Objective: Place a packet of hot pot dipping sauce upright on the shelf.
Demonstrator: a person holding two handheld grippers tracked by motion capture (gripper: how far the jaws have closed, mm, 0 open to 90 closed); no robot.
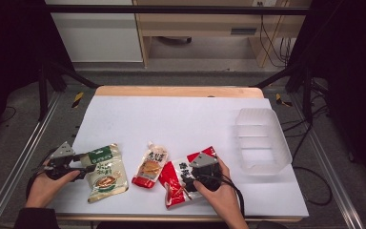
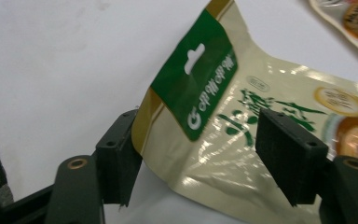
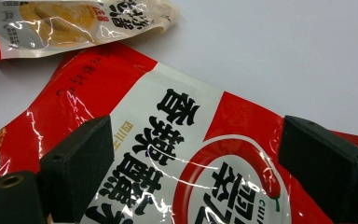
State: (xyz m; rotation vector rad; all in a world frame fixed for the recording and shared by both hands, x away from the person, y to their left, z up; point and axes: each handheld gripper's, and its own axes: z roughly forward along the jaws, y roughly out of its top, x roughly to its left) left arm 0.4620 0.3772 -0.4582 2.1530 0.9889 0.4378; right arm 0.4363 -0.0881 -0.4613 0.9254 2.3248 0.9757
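White paper sheet (image 1: 181,119) is covering most of the wooden table (image 1: 178,91), largest thing in the high view. Clear plastic tub (image 1: 259,139) is sitting on the sheet's right side, well apart from the packets. Three snack packets are lying in a row near the front edge.

Red packet (image 1: 178,183) is lying flat at front centre-right, right gripper (image 1: 201,172) resting over it with the person's right hand (image 1: 221,193) wrapped around the body. In the right gripper view the two black jaws are standing wide apart above the red packet (image 3: 182,154), pads (image 3: 81,168) not pressing it: released.

Cream packet with green top (image 1: 106,171) is lying at front left, tilted. Left gripper (image 1: 78,168) is coming in from its left edge, held by the left hand (image 1: 47,186). In the left gripper view the cream packet (image 2: 223,116) is sitting between the jaws, one pad (image 2: 119,161) at the packet's edge, the other over its printed face; jaws are part-way apart, can't tell if the pads are actually pinching yet.

Small orange-and-red packet (image 1: 150,167) is lying between the other two, touching neither gripper, just beside the red one.
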